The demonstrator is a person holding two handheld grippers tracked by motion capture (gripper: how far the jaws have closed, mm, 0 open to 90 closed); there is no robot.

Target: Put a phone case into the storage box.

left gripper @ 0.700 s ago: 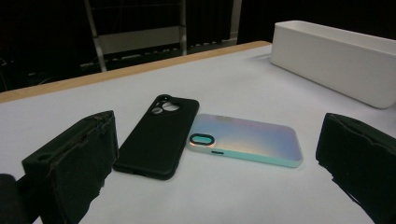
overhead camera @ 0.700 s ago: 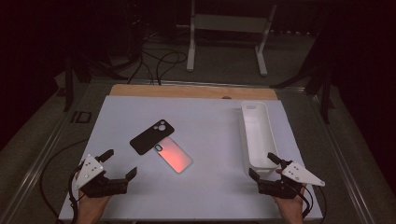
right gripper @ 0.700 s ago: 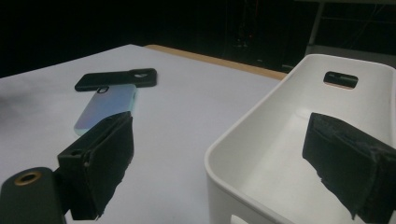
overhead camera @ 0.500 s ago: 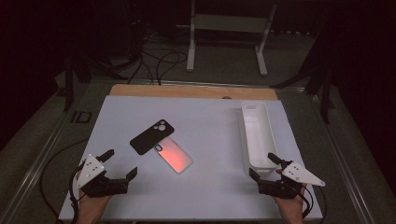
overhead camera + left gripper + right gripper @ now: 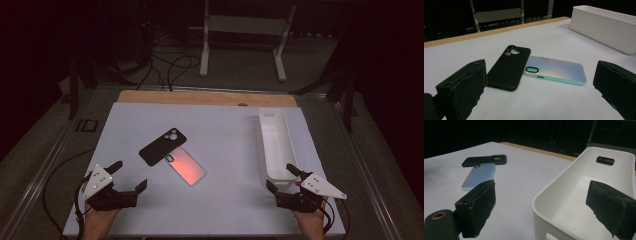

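Observation:
A black phone case (image 5: 162, 146) lies back up near the middle of the white table top (image 5: 220, 130). Touching its near right corner lies a phone (image 5: 185, 165) with a shimmering pink-to-teal back. Both appear ahead of my left gripper's jaws: black case (image 5: 509, 67), phone (image 5: 556, 69). My left gripper (image 5: 129, 176) rests open at the near left corner, well short of them, with nothing between its jaws. My right gripper (image 5: 283, 178) is open at the near right, its jaws straddling the near end of a long white bin (image 5: 275, 142), which is empty (image 5: 574, 205).
A wooden strip (image 5: 205, 98) runs along the table's far edge. Beyond it stand a white metal stand (image 5: 245, 30) and loose cables (image 5: 167, 65) on the dark floor. Bare table lies between the two grippers.

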